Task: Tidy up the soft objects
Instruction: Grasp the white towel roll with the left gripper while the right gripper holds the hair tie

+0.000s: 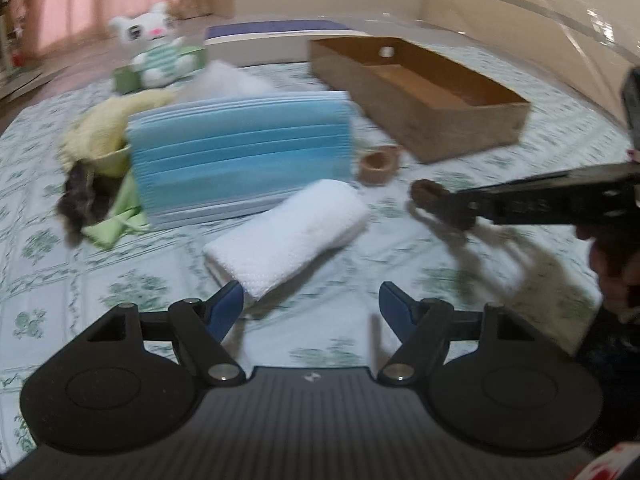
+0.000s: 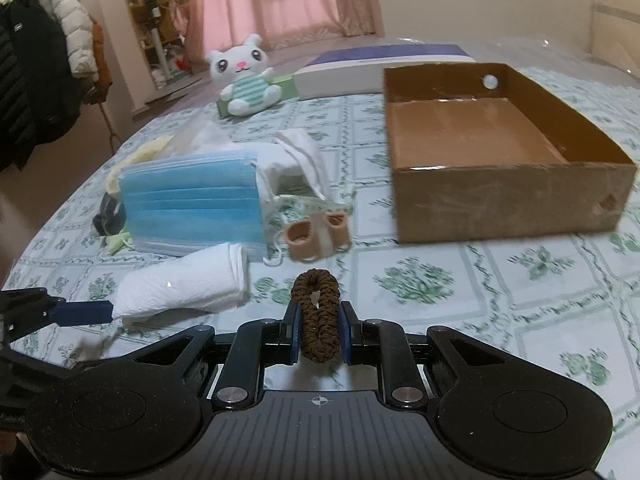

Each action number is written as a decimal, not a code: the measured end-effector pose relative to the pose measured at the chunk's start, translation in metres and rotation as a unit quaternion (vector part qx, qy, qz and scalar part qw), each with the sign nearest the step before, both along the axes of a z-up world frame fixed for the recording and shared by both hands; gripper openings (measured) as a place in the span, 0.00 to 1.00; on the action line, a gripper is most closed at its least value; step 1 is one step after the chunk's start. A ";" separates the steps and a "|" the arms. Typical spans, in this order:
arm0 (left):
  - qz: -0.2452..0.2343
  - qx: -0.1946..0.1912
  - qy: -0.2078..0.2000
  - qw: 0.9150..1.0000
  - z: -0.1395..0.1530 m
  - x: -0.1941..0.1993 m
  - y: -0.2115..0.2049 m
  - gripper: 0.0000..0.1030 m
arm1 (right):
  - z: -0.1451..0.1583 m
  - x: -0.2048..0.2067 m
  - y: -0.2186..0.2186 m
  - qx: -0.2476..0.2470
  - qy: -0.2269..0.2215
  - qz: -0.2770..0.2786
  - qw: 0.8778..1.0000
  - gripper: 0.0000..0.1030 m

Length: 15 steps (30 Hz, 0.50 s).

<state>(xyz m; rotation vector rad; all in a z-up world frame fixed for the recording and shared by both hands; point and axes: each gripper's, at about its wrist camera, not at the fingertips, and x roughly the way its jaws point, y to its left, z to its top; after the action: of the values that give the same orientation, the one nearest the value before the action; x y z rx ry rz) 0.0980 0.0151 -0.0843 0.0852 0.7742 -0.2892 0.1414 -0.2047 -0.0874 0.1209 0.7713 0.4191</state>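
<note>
My right gripper is shut on a brown hair scrunchie, held above the bed; it also shows in the left wrist view. My left gripper is open, just short of a folded white towel, its left fingertip beside the towel's near end. The towel lies in front of a stack of blue face masks. An open, empty cardboard box stands to the right. A white plush toy sits at the back.
A beige tape roll lies near the masks. Yellow cloth, a green pouch and a dark object lie left of the masks. White masks lie behind. A flat purple-and-white box is at the back.
</note>
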 end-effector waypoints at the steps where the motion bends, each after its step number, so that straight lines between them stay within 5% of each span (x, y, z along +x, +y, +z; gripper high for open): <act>1: -0.004 0.006 -0.004 1.000 0.002 -0.001 -0.002 0.71 | 0.000 -0.001 -0.003 0.001 0.001 -0.003 1.000 0.19; 9: -0.021 0.064 -0.044 0.997 0.015 0.014 0.004 0.74 | -0.001 -0.005 -0.018 0.014 0.010 -0.018 1.000 0.19; 15: -0.080 0.085 -0.016 0.993 -0.001 0.042 -0.004 0.74 | -0.002 -0.005 -0.022 0.023 0.017 -0.023 0.999 0.19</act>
<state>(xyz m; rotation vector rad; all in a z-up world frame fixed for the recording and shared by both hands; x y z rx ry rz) 0.1404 0.0108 -0.0854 0.3138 0.7600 -0.3725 0.1360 -0.2265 -0.0896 0.1889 0.7912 0.3920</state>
